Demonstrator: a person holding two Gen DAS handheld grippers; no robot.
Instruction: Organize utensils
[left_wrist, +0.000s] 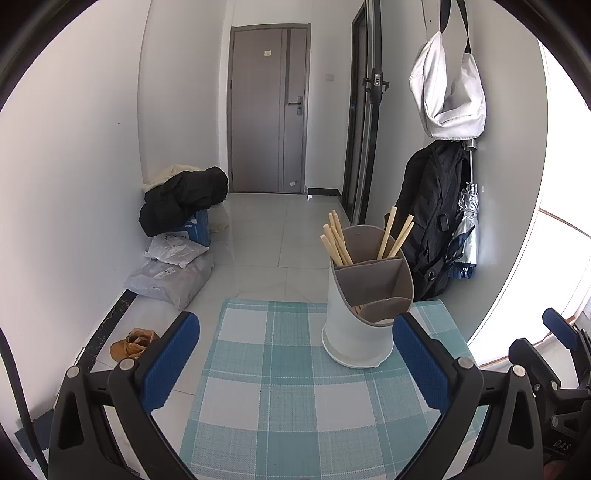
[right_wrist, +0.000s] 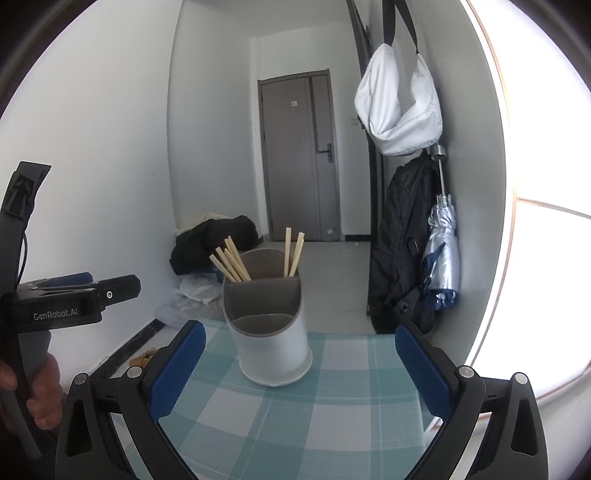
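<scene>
A white utensil holder (left_wrist: 356, 325) with grey divided compartments stands on the blue-checked table mat (left_wrist: 273, 387). Several wooden chopsticks (left_wrist: 338, 242) lean in its far-left compartment and two more (left_wrist: 393, 236) in its far-right one. The near compartments look empty. My left gripper (left_wrist: 295, 354) is open and empty, just in front of the holder. In the right wrist view the holder (right_wrist: 269, 332) stands ahead with the chopsticks (right_wrist: 232, 262) in it. My right gripper (right_wrist: 299, 354) is open and empty in front of it.
The mat (right_wrist: 295, 406) ends just behind the holder, with tiled floor beyond. A black backpack (left_wrist: 432, 218), a white bag (left_wrist: 448, 88) and a folded umbrella (right_wrist: 441, 251) hang on the right wall. Clothes and parcels (left_wrist: 177, 236) lie on the floor at left. The left gripper's body (right_wrist: 66, 302) shows at left.
</scene>
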